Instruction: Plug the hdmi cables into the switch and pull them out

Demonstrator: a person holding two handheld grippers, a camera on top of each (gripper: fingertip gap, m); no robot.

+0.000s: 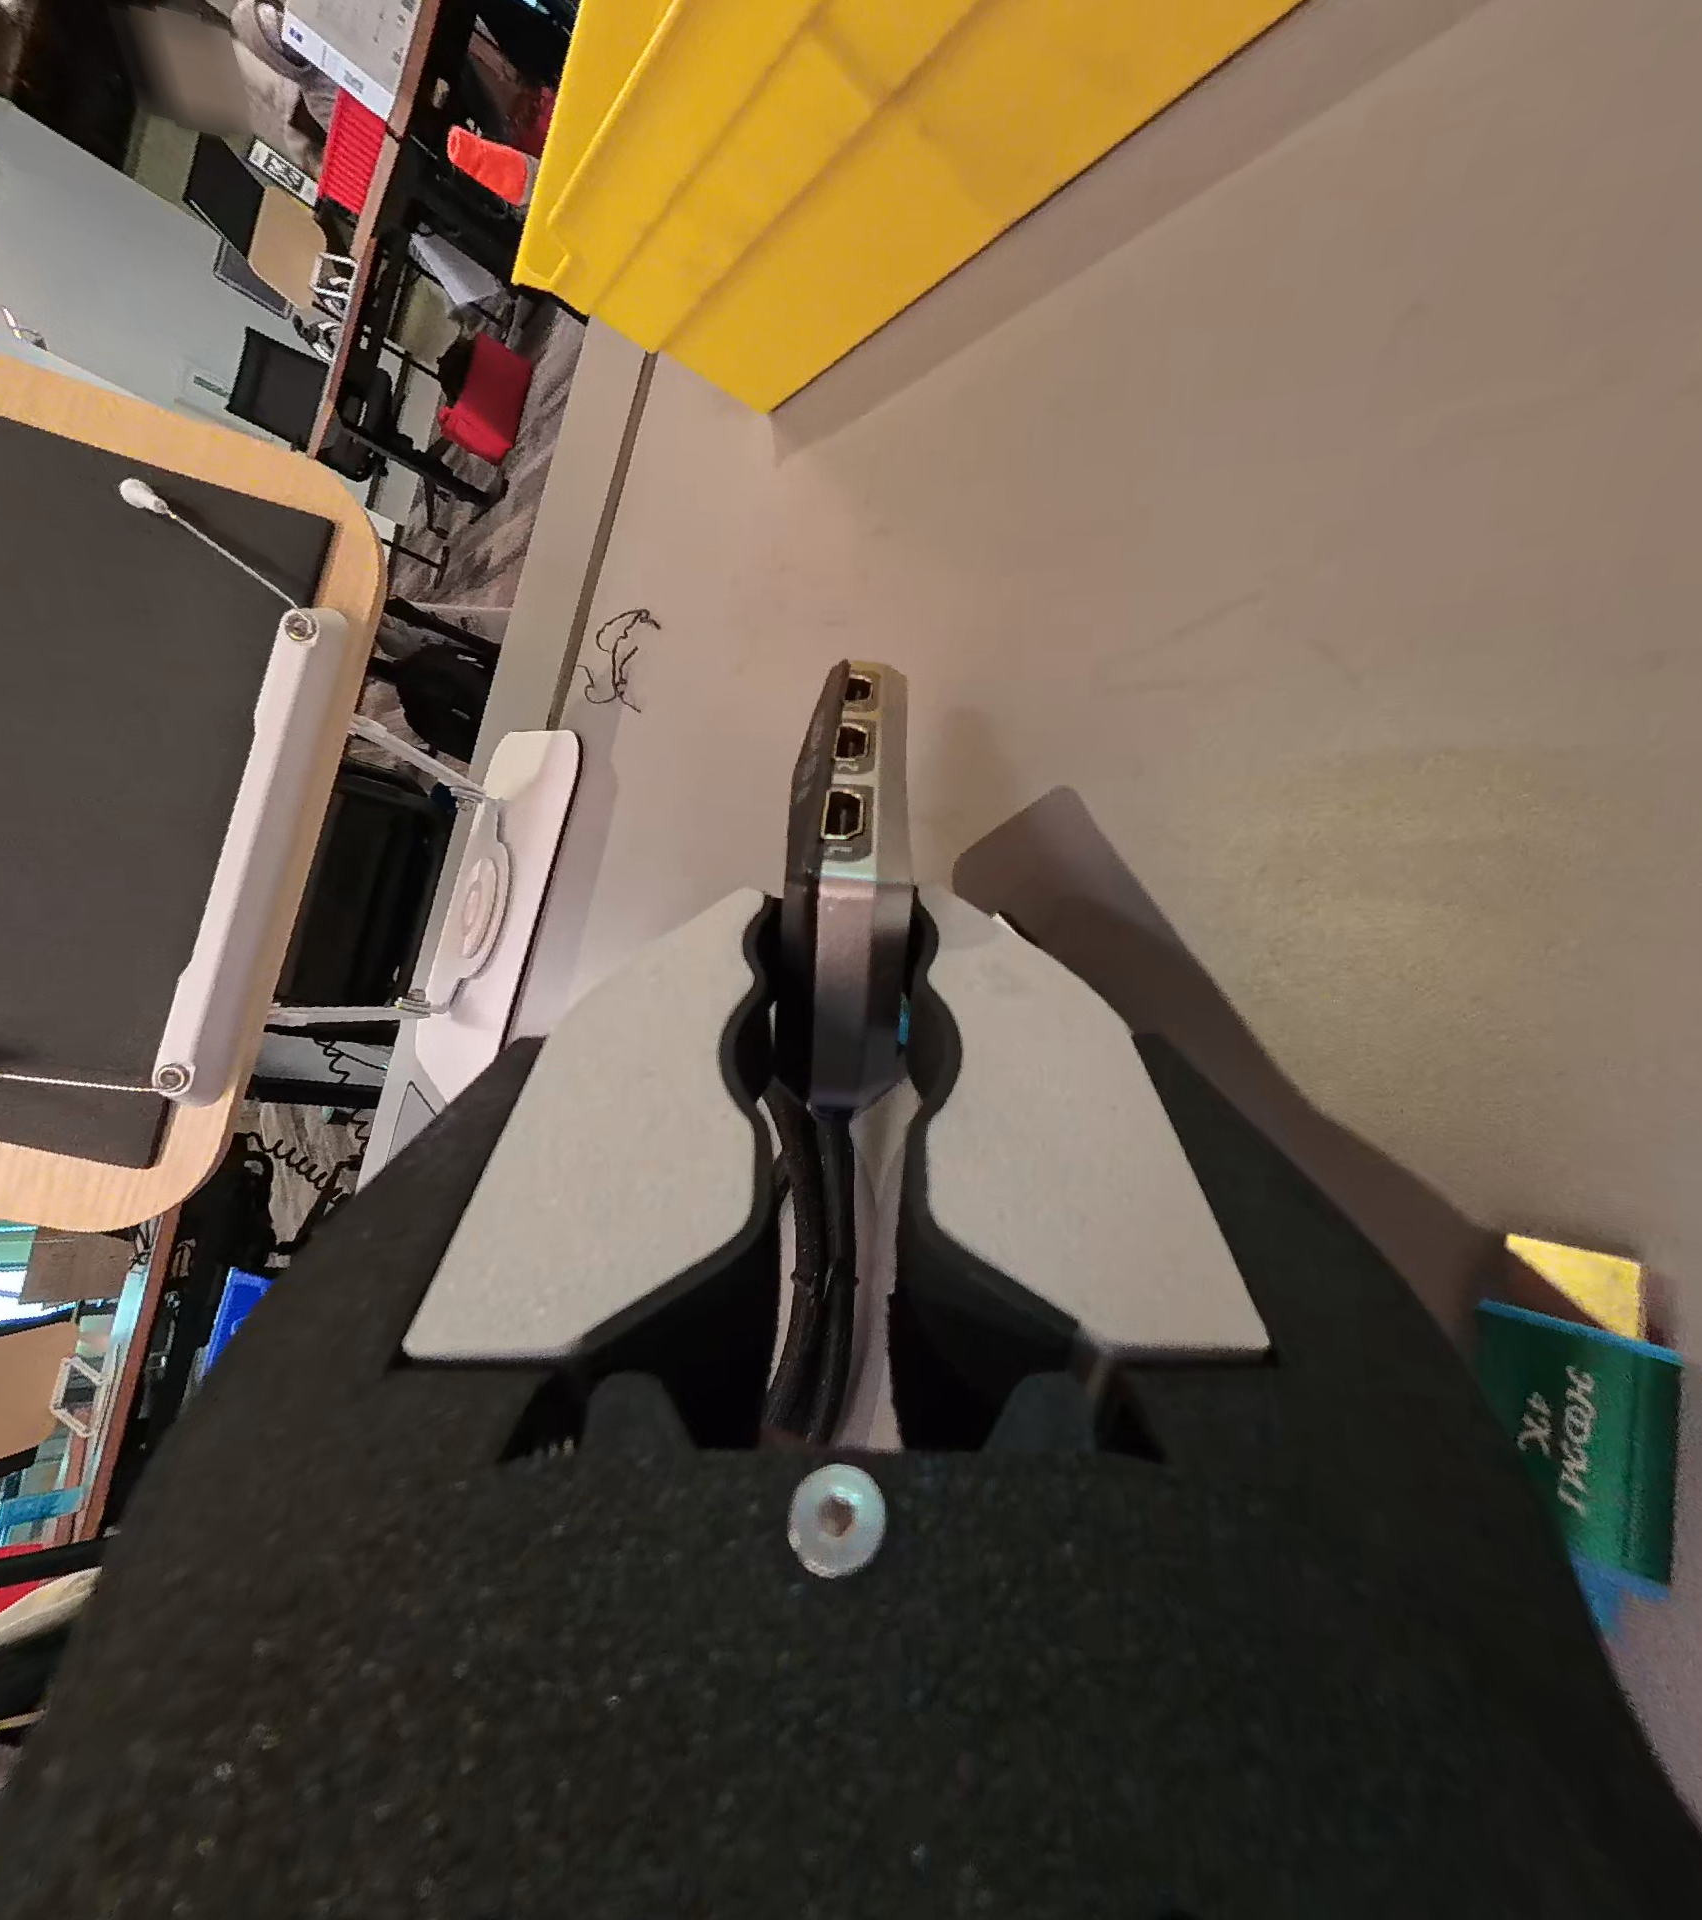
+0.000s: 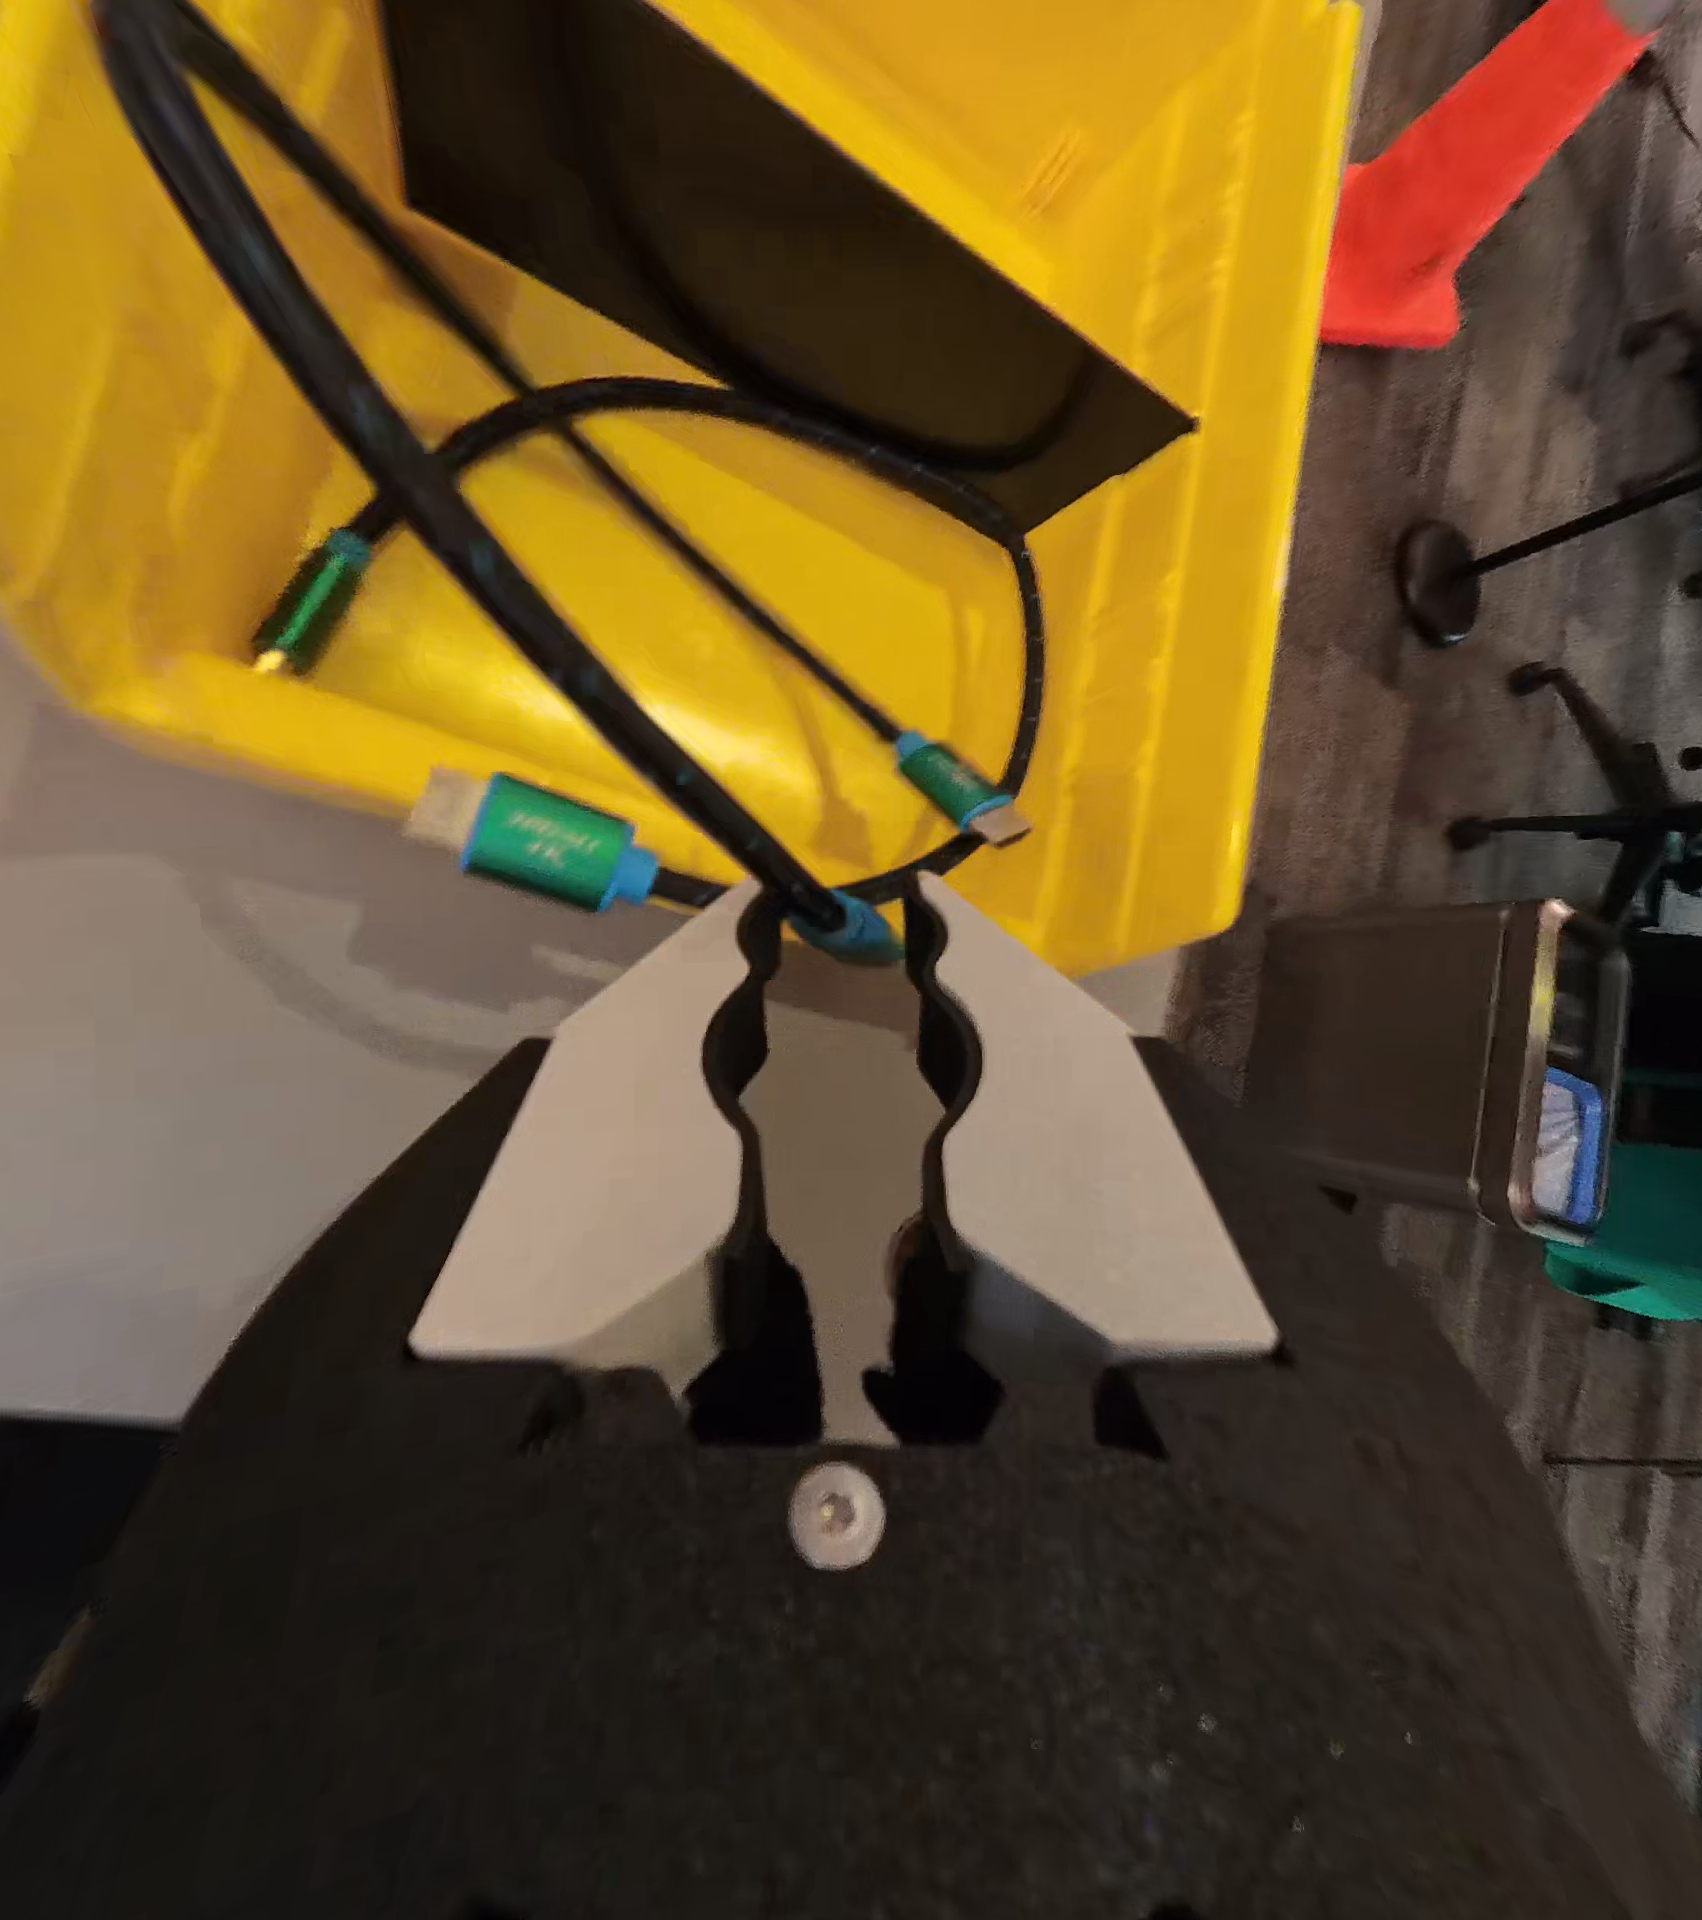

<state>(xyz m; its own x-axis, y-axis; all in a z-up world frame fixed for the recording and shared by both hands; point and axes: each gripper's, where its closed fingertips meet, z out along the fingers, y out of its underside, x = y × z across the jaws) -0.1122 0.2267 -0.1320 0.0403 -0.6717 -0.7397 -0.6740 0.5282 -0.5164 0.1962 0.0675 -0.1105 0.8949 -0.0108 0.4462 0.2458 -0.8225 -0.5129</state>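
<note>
Yellow plastic fills the right wrist view: the bin (image 2: 1169, 540) sits on the pale table (image 2: 99, 1091), and inside it lie a black flat box (image 2: 774, 239) and black braided HDMI cables (image 2: 327, 343), one green plug (image 2: 307, 608) low at the left, another (image 2: 951, 784) toward the right wall. A third green plug (image 2: 546, 842) hangs out over the bin's near rim, above the table. The right gripper (image 2: 842, 935) has its fingers apart, and a blue-collared plug (image 2: 852, 928) sits right at the tips; grip or mere touch, I cannot tell. Over in the left wrist view, the left gripper (image 1: 842, 940) is clamped on the grey switch (image 1: 852, 831), edge-up above the table, three ports facing right, all empty.
</note>
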